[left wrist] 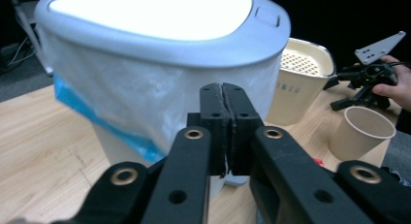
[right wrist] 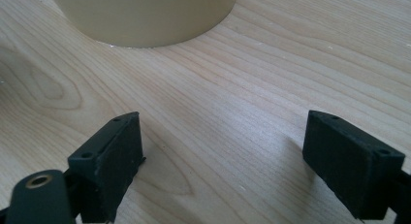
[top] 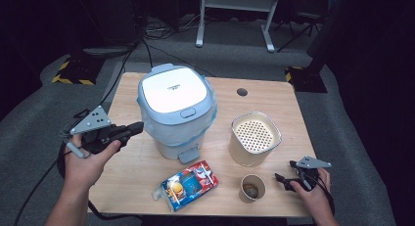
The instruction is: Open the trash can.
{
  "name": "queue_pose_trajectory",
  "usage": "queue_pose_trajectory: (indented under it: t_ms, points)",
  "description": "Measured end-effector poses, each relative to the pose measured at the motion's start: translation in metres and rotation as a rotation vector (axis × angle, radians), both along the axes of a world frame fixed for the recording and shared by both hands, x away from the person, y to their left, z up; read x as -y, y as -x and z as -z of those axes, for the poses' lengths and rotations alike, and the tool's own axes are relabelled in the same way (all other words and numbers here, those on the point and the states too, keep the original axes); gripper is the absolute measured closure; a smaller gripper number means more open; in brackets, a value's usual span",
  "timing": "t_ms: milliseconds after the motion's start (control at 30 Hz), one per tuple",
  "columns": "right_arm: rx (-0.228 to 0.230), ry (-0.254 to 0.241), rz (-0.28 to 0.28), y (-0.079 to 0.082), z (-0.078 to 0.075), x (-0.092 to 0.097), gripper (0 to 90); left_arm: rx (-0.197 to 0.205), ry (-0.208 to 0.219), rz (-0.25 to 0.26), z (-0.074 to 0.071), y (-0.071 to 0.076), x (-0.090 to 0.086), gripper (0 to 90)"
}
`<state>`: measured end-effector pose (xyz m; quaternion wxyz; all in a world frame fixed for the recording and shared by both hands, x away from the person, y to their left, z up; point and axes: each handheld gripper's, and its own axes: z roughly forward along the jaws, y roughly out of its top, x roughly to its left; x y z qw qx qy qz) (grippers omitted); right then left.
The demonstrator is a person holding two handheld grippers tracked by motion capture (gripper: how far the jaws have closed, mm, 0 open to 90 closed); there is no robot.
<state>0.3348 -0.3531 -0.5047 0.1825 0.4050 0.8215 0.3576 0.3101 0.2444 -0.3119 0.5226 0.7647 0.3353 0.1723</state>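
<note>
Jaws pressed together on the left gripper [left wrist: 224,132], spread wide and empty on the right gripper [right wrist: 223,161].

Left one hangs beside a rounded pale-blue bin [top: 175,108] lined with a thin crinkly plastic bag [left wrist: 145,95]. Right one sits low over the light wood-grain surface [right wrist: 271,64], near a paper cup [top: 252,188] and a cream container with a perforated top [top: 254,138]. From above, a glossy snack packet [top: 188,184] lies in front of the bin.
</note>
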Motion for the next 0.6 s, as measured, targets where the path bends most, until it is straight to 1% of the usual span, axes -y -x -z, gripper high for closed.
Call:
queue_pose_trajectory:
  t_ms: [33, 67, 133, 200, 333, 433, 467, 500, 567, 600]
  points:
    - [0.0, 0.0, 0.0, 0.0, 0.0, 0.0, 14.4, 0.003, -0.001, 0.002, -0.004, -0.002, 0.002, 89.8]
    - [0.0, 0.0, 0.0, 0.0, 0.0, 0.0, 14.4, 0.003, -0.001, 0.002, -0.004, -0.002, 0.002, 89.9]
    - [0.0, 0.0, 0.0, 0.0, 0.0, 0.0, 14.4, 0.005, -0.005, 0.02, -0.01, -0.005, 0.006, 90.0]
    - [0.0, -0.001, 0.0, 0.0, 0.0, 0.0, 14.4, 0.015, 0.002, 0.023, -0.013, -0.007, 0.009, 90.0]
    - [0.0, 0.0, 0.0, 0.0, 0.0, 0.0, 14.4, 0.028, 0.01, 0.05, -0.023, -0.011, 0.016, 90.0]
    - [0.0, 0.0, 0.0, 0.0, 0.0, 0.0, 14.4, 0.049, 0.018, 0.07, -0.033, -0.016, 0.025, 90.0]
    - [0.0, 0.0, 0.0, 0.0, 0.0, 0.0, 14.4, 0.049, 0.018, 0.07, -0.033, -0.016, 0.025, 90.0]
    - [0.0, 0.0, 0.0, 0.0, 0.0, 0.0, 14.4, 0.059, 0.019, 0.079, -0.036, -0.018, 0.029, 90.0]
    - [0.0, 0.0, 0.0, 0.0, 0.0, 0.0, 14.4, 0.059, 0.022, 0.082, -0.037, -0.019, 0.032, 90.0]
    - [0.0, 0.0, 0.0, 0.0, 0.0, 0.0, 14.4, 0.064, 0.02, 0.092, -0.039, -0.021, 0.037, 90.0]
